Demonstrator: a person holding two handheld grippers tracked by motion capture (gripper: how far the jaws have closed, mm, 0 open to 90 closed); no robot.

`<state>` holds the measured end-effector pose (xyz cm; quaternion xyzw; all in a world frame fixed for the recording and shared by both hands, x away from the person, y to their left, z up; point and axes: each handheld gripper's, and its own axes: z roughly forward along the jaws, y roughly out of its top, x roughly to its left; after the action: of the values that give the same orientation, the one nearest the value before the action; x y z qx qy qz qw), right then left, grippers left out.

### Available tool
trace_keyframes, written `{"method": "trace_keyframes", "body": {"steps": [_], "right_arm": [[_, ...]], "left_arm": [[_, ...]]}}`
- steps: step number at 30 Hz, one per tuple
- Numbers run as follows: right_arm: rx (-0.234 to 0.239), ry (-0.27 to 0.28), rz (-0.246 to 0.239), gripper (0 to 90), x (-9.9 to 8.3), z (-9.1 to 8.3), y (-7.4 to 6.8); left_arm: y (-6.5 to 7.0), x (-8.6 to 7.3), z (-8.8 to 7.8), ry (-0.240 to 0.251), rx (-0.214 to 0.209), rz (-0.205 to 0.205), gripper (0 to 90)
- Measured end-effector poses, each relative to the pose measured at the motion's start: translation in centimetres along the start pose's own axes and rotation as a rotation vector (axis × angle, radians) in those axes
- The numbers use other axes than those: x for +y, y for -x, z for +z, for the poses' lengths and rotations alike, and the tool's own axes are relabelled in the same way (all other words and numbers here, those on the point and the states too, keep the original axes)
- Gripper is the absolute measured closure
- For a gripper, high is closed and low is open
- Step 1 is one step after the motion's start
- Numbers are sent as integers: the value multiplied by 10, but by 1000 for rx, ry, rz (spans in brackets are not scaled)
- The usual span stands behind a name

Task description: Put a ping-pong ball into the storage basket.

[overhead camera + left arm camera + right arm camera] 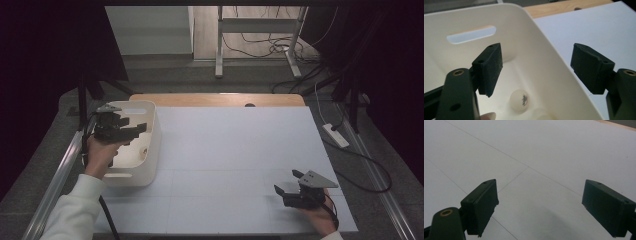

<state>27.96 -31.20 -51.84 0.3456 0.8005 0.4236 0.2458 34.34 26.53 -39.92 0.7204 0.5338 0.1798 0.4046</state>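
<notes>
A white plastic bin (156,131) with a slot handle stands at the table's left side. My left gripper (140,131) hangs over its right wall, one jaw above the inside and one toward the table. In the left gripper view this gripper (536,60) is open with nothing between its pads. Below it, on the bin (474,20) floor, lies a white ball (519,99) with a dark print, and the pale edge of another round thing (541,115) shows beside it. My right gripper (286,181) rests low at the front right, open (539,195) over the bare white sheet (536,150).
The white sheet (235,150) covers the table, with a wooden edge (220,99) bare at the back. A metal rail (60,170) runs along the left side. On the floor to the right lie a power strip (336,135) and cables.
</notes>
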Motion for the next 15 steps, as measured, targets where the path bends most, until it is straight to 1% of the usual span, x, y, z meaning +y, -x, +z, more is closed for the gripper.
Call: {"method": "trace_keyframes", "body": {"steps": [3, 4, 8, 13, 15], "right_arm": [[0, 1, 0, 131, 0, 0, 0], [0, 1, 0, 131, 0, 0, 0], [1, 3, -1, 131, 0, 1, 0], [4, 4, 4, 131, 0, 1, 0], [3, 3, 5, 131, 0, 1, 1]], "left_arm": [[6, 0, -4, 33, -33, 11, 251], [6, 0, -4, 33, -33, 11, 247], [13, 0, -8, 55, -83, 33, 233], [19, -1, -12, 76, -109, 48, 226], [21, -3, -14, 91, -127, 52, 223]]}}
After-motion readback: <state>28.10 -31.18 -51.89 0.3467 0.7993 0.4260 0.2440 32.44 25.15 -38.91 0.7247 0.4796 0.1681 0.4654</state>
